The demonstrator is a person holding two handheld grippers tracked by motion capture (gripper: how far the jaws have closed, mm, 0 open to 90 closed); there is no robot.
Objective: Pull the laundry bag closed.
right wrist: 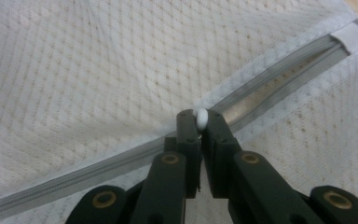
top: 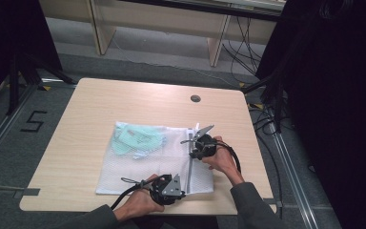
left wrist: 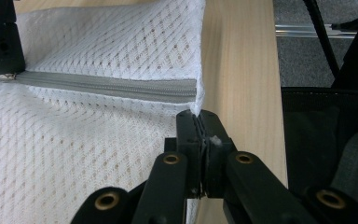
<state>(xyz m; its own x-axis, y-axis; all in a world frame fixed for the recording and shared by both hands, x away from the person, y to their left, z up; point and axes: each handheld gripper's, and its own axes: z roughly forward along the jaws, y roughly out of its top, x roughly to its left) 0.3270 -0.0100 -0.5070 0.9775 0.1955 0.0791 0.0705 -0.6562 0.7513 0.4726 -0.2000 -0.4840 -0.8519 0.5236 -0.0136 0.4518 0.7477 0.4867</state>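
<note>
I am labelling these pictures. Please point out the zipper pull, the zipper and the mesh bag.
zipper pull [right wrist: 201,118]: right gripper view, its white knob between the jaws.
zipper [left wrist: 107,86]: left gripper view, the closed grey tape.
mesh bag [top: 124,171]: high view, bare white mesh.

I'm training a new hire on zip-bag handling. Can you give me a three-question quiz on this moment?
1. True or false: the right tool is shut on the white zip pull.
2. What does the left tool pinch? A) the mesh bag's corner B) a cable C) the table edge
3. What colour are the items inside the mesh bag?

Key: 1 true. 2 A, the bag corner by the grey zip. 3 Light green.
</note>
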